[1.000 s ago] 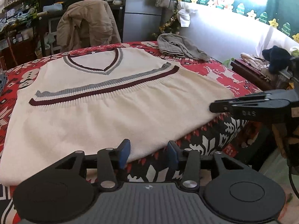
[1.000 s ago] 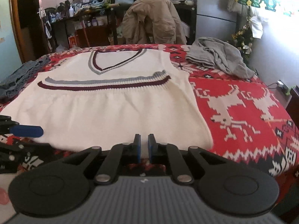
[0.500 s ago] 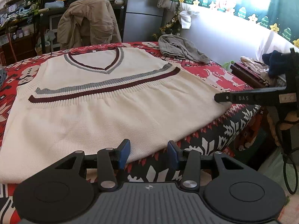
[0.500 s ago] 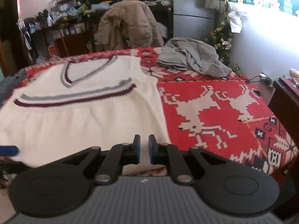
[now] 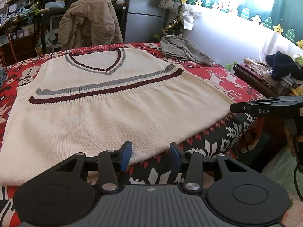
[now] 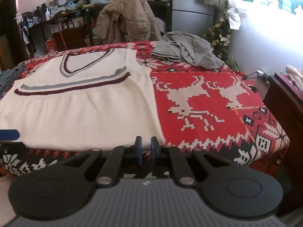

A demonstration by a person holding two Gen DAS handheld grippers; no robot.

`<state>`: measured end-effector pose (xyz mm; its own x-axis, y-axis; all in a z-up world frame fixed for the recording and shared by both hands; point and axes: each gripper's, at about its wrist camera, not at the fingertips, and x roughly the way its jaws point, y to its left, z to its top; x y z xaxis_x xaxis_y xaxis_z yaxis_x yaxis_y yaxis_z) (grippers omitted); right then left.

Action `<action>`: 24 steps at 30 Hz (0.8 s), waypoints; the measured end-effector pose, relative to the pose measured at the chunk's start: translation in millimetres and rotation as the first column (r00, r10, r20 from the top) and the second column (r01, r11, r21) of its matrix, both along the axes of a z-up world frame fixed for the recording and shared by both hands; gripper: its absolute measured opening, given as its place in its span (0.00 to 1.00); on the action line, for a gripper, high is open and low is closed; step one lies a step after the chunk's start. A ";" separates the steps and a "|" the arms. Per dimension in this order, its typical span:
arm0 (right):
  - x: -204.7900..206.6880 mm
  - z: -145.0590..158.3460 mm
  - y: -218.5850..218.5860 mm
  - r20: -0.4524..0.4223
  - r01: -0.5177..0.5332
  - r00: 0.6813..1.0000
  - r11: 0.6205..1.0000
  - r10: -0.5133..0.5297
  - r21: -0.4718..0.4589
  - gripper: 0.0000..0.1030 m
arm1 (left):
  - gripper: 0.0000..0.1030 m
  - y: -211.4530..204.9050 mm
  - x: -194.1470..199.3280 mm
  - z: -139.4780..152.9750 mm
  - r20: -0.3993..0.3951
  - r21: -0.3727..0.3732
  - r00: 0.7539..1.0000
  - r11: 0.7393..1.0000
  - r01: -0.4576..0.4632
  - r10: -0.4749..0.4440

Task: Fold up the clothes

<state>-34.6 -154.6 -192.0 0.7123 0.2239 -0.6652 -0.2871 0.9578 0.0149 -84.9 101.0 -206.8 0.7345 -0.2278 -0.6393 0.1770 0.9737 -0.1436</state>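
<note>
A cream knitted vest (image 5: 113,117) with grey and maroon stripes lies flat, front up, on the red patterned cover (image 5: 217,75). Its hem runs along the near edge. My left gripper (image 5: 150,156) is open just short of the hem, with nothing between its blue pads. My right gripper (image 6: 146,149) is all but shut, a thin slit between its pads and nothing in it. It sits at the near edge by the vest's (image 6: 85,113) right bottom corner. In the left wrist view the right gripper (image 5: 232,108) points at that corner from the right.
A crumpled grey garment (image 6: 185,49) lies at the far right of the cover (image 6: 208,75). A beige jacket (image 5: 89,19) hangs over a chair behind. A dark wooden side table (image 6: 280,98) stands close on the right. A blue knit (image 6: 11,75) lies at the left edge.
The right gripper has swung to the right, so the vest now sits further left in its view. The left gripper has stayed where it was, open as before.
</note>
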 end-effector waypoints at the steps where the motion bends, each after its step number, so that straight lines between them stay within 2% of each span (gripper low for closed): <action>1: -0.5 1.4 4.2 0.004 -0.017 1.000 1.000 0.017 0.007 0.10 | 0.42 0.0 0.1 0.0 0.000 -0.001 1.000 1.000 0.000 0.000; 7: 1.8 -3.1 27.6 -0.008 -0.089 0.996 0.996 0.089 0.010 0.10 | 0.42 -0.4 0.0 0.2 -0.001 0.001 1.000 1.000 0.000 0.000; 13: -6.2 -2.4 24.9 -0.027 -0.098 0.995 0.995 0.098 0.021 0.10 | 0.42 1.9 -0.2 -0.5 0.001 -0.014 1.000 1.000 0.000 0.000; 18: -7.4 4.1 32.8 0.000 -0.133 0.991 0.991 0.133 0.023 0.11 | 0.42 2.0 -0.2 -0.2 0.000 -0.013 1.000 1.000 0.001 -0.001; 24: -7.4 -2.4 50.6 -0.007 -0.167 0.986 0.985 0.166 -0.050 0.11 | 0.42 1.8 0.0 -0.3 0.000 -0.013 1.000 1.000 0.000 0.000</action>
